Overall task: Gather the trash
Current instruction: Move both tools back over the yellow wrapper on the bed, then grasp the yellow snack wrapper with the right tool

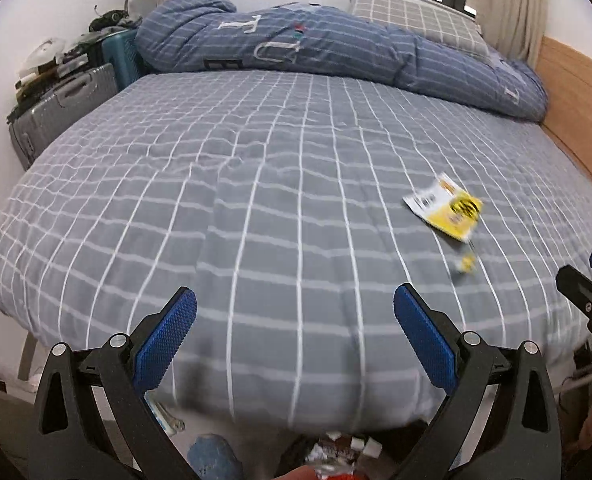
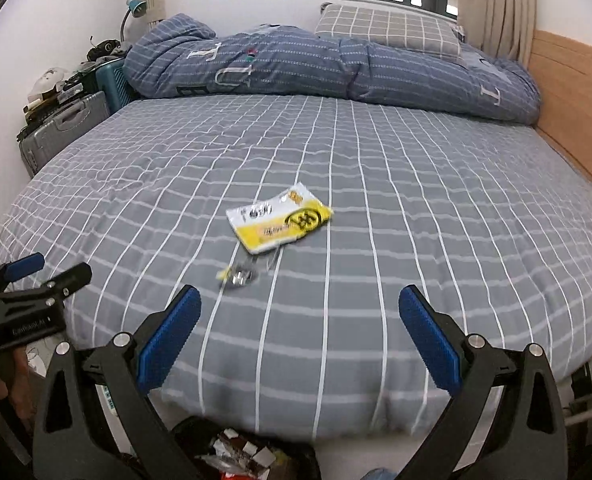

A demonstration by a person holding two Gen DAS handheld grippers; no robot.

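The right hand-held gripper (image 2: 300, 312) hangs released over the near edge of the bed (image 2: 436, 184), its blue pads spread wide and nothing between them. The left hand-held gripper (image 1: 295, 316) is likewise spread and empty, held beside it to the left.

Just ahead of the right one lies a small crumpled scrap (image 2: 238, 274), silvery with a bit of yellow, and a little beyond that a flat yellow-and-white wrapper (image 2: 280, 218); the two are near each other, though blur hides whether they touch. Both sit on the checked sheet, toward the front middle of the bed, well apart from the rolled blue duvet (image 2: 316, 64) at the far side. Below the bed's edge a bin with trash (image 2: 240, 454) already holds scraps.

The right one looks best placed for the pick. The wrapper lies flat, so the pads should come down steeply and press slightly into the soft sheet, pinching across its short side.

Its long axis runs diagonally, from near-left to far-right in the right wrist view, yellow end pointing toward the wooden headboard (image 2: 572, 92).
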